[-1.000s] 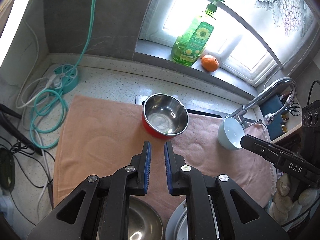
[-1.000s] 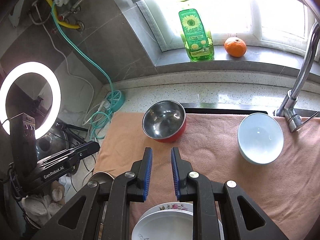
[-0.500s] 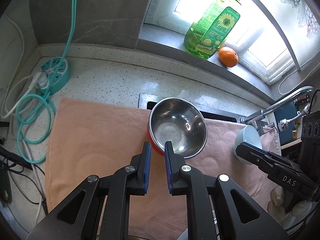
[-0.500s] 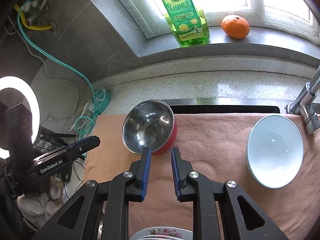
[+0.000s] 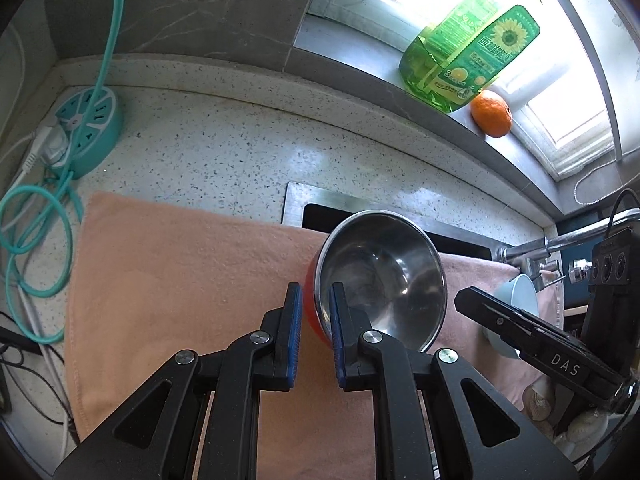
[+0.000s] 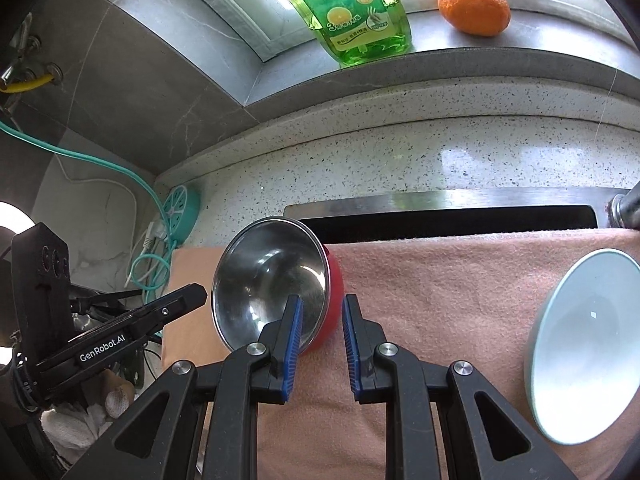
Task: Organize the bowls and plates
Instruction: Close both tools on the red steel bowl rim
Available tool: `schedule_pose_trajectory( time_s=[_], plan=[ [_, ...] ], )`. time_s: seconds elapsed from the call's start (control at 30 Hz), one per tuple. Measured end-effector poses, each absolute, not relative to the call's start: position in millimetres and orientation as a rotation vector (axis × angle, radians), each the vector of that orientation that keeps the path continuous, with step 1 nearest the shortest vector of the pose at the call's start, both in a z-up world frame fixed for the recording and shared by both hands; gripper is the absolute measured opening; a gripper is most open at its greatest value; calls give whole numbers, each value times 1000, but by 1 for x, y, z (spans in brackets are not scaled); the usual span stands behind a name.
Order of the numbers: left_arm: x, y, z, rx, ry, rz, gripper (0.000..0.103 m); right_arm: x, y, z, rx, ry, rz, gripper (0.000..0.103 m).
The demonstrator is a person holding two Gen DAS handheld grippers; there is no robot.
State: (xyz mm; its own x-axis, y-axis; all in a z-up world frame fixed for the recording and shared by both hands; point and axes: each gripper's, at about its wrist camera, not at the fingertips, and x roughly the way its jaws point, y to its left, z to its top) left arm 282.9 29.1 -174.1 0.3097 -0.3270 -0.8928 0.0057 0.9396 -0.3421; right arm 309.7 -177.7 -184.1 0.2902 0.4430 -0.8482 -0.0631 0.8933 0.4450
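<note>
A steel bowl with a red outside (image 5: 384, 276) (image 6: 272, 280) sits on the pink towel (image 5: 168, 280) (image 6: 432, 288) by the sink edge. My left gripper (image 5: 314, 304) is open, its jaws straddling the bowl's near left rim. My right gripper (image 6: 318, 312) is open, its jaws straddling the bowl's near right rim. Neither has closed on it. A pale blue bowl (image 6: 588, 344) (image 5: 516, 300) lies on the towel at the right, partly hidden in the left wrist view by the other gripper.
A green soap bottle (image 5: 468, 52) (image 6: 352, 12) and an orange (image 5: 491, 114) (image 6: 474, 8) stand on the window sill. A teal power strip (image 5: 84, 128) (image 6: 182, 212) with coiled cable lies at the left. The faucet (image 5: 560, 240) is at the right.
Both grippers have moved forward and down to the red steel bowl, so its rim now lies between each pair of jaws. The plates and bowl near the front have dropped out of view.
</note>
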Motion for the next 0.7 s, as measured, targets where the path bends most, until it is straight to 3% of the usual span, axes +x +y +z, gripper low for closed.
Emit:
schedule_pose_trajectory(
  time_s=[0.7],
  plan=[
    [291,25,-185,-264,1256,-236,12,324,-170,-201,356,1275,334,14]
  ],
)
